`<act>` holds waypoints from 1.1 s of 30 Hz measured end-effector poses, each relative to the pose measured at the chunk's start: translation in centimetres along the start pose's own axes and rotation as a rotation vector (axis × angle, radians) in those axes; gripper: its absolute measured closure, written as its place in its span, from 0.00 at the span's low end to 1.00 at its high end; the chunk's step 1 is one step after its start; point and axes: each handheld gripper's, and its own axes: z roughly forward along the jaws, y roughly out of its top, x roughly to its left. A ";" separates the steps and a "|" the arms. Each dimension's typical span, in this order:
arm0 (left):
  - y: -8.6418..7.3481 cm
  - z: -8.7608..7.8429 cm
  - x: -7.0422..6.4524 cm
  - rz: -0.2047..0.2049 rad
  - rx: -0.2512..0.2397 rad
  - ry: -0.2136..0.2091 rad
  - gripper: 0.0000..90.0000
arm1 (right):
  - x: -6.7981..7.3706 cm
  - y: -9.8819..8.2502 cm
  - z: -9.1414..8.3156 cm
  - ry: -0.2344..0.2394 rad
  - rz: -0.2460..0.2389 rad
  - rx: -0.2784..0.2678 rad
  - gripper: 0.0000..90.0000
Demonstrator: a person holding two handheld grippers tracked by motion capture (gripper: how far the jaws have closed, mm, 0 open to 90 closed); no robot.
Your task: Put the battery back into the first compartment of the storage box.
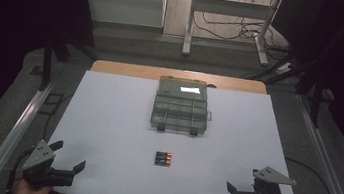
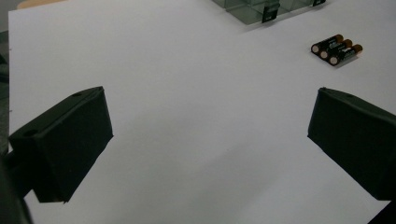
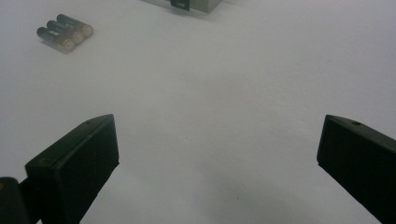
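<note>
Three black-and-copper batteries (image 1: 163, 158) lie side by side on the white sheet (image 1: 104, 133), near its front middle. Behind them sits a clear compartment box (image 1: 180, 105) with its lid laid open. My left gripper (image 1: 70, 154) rests at the front left corner of the sheet, open and empty. My right gripper (image 1: 241, 180) rests at the front right, also open and empty. In the left gripper view the batteries (image 2: 336, 49) lie far ahead to the right of the wide-apart jaws (image 2: 210, 112). In the right gripper view the batteries (image 3: 64, 32) lie ahead at upper left of my own gripper (image 3: 217, 135).
The box's front edge with a black latch (image 2: 270, 13) shows at the top of the left gripper view, and again as a latch (image 3: 180, 3) in the right gripper view. Metal rails (image 1: 19, 127) run along both table sides. Desk legs and cables (image 1: 229, 29) stand beyond the far edge.
</note>
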 end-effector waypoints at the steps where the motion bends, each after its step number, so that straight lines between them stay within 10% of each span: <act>1: 0.0 0.0 0.0 -0.003 0.000 -0.001 0.01 | 0.0 0.0 0.0 0.000 0.000 0.000 0.00; 33: 0.1 0.2 -0.3 0.033 0.015 -0.004 0.01 | 1.3 4.8 3.4 0.109 -0.072 0.039 0.00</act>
